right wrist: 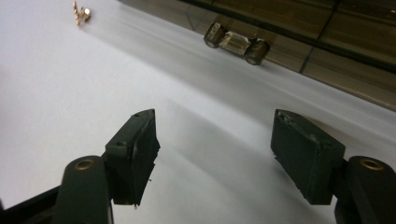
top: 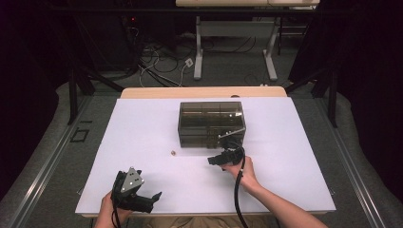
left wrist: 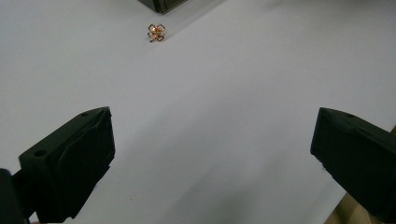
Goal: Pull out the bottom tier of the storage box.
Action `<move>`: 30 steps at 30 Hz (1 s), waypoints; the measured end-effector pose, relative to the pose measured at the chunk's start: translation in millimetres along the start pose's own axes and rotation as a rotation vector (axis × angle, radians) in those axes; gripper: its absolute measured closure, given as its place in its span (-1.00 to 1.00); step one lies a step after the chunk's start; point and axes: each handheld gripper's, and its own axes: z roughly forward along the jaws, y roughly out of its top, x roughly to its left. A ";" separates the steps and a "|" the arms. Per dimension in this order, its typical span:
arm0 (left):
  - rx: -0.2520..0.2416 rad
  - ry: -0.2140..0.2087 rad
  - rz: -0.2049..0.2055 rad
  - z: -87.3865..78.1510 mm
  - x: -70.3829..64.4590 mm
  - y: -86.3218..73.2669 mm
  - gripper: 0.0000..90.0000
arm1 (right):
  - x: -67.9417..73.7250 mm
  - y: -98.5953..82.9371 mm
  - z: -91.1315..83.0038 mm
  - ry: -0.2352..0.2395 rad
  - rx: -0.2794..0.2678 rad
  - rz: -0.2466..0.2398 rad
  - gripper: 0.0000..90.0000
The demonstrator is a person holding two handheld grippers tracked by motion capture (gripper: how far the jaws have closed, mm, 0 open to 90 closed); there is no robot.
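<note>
A small rose-gold, clover-shaped piece of jewellery (top: 173, 153) lies on the white table (top: 142, 133), just in front of the left corner of a smoky transparent drawer box (top: 211, 124). My left gripper (top: 154, 200) hovers near the front edge of the table. It is open and empty, and the clover (left wrist: 156, 31) lies far ahead of its wide-spread jaws (left wrist: 212, 126). My right gripper (top: 213, 160) is open and empty just in front of the box. Its own view (right wrist: 215, 121) shows the clover (right wrist: 80, 13) ahead at upper left and a clear drawer handle (right wrist: 237, 43) on the box front.
The box (right wrist: 327, 42) runs along the upper right of the right gripper view, and its corner (left wrist: 163, 3) shows in the left gripper view. Bare white table lies between the two grippers. Behind the table, cables and desk legs (top: 198, 57) stand on the floor.
</note>
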 end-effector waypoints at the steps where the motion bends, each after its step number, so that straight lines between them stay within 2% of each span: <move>1: 0.000 0.000 0.000 0.1 0.1 -0.1 -1.00 | -1.1 -0.8 -0.9 -0.004 -0.001 -0.010 -0.33; 4: -0.005 0.005 -0.002 0.4 0.0 -0.3 -1.00 | -2.5 -2.5 -6.0 0.008 0.013 -0.032 -0.36; 6: -0.001 0.002 -0.001 0.2 0.2 -0.3 -1.00 | -4.7 -4.7 -6.8 0.021 -0.009 -0.078 -0.38; 7: -0.004 0.005 -0.003 0.5 0.1 -0.4 -1.00 | -4.0 -5.3 -7.9 0.013 -0.008 -0.085 -0.39; 8: -0.003 0.005 -0.002 0.5 0.2 -0.5 -1.00 | -4.8 -6.6 -9.5 0.011 -0.002 -0.113 -0.41; 9: 0.000 0.006 -0.001 0.6 0.3 -0.4 -1.00 | -5.7 -7.9 -9.2 0.016 -0.010 -0.121 -0.43; 10: 0.004 0.002 0.001 0.4 0.5 -0.3 -1.00 | -6.8 -8.5 -11.3 0.022 0.009 -0.132 -0.45; 12: 0.005 0.001 -0.001 0.6 0.1 -0.4 -1.00 | -9.1 -9.7 -14.0 0.029 0.011 -0.149 -0.47; 13: 0.004 0.005 0.003 0.8 0.1 -0.3 -1.00 | -10.1 -11.5 -11.3 0.032 -0.044 -0.149 -0.49; 14: 0.004 0.005 0.002 0.8 0.1 -0.3 -1.00 | -11.2 -11.3 -14.6 0.043 -0.018 -0.149 -0.51; 15: 0.006 0.005 0.003 0.9 0.1 -0.2 -1.00 | -12.9 -9.5 -18.8 0.029 0.044 -0.175 -0.53; 17: 0.007 0.005 0.003 0.8 0.1 -0.3 -1.00 | -14.1 -10.5 -19.6 0.046 0.019 -0.190 -0.58; 22: 0.010 0.003 0.000 0.7 0.1 -0.5 -1.00 | -18.1 -11.6 -20.4 0.067 0.009 -0.237 -0.68; 23: 0.011 0.003 0.000 0.7 0.0 -0.6 -1.00 | -18.9 -11.3 -21.8 0.068 0.025 -0.251 -0.70; 24: 0.014 -0.003 0.002 0.5 0.1 -0.4 -1.00 | -19.3 -12.3 -19.5 0.084 -0.004 -0.245 -0.74; 25: 0.008 0.000 0.007 0.6 0.3 -0.2 -1.00 | -20.5 -10.8 -21.6 0.086 0.037 -0.267 -0.78; 27: 0.008 -0.002 0.008 0.7 0.6 0.3 -1.00 | -19.7 -11.5 -22.8 0.095 0.038 -0.270 -0.80; 30: 0.010 -0.001 0.006 1.3 1.2 0.2 -1.00 | -20.0 -10.6 -24.3 0.123 0.041 -0.305 -0.91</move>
